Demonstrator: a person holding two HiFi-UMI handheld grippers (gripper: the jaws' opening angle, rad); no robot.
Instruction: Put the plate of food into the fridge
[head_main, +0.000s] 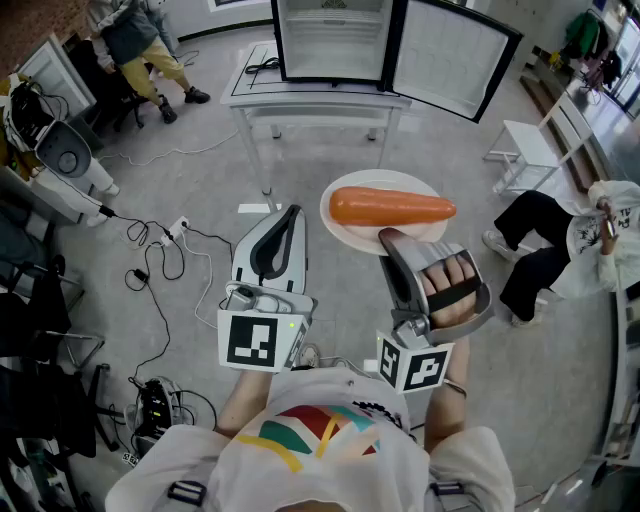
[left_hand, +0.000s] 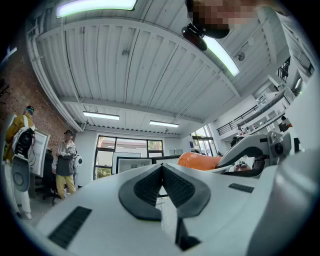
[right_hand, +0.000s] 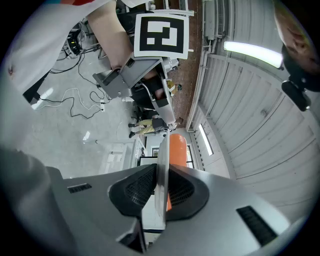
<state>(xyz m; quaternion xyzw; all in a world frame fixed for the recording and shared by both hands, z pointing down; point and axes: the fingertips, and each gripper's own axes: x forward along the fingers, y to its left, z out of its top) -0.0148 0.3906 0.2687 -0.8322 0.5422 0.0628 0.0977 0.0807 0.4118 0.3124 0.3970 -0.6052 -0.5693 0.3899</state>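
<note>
Pinching the rim of a round white plate (head_main: 345, 228), the right gripper (right_hand: 161, 174) holds it flat, well short of the open black-framed fridge (head_main: 335, 40) that stands on a white table (head_main: 300, 100). A long orange carrot (head_main: 390, 207) lies across the plate. The left gripper (left_hand: 161, 171), equally far from the fridge, has its jaws pressed together on nothing.

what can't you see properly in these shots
- fridge: the head view's top edge cuts it off, so its upper part is unseen.
- plate: near rim hidden under the right gripper in the head view.
- carrot: the left gripper view shows only part, behind the right gripper.
</note>
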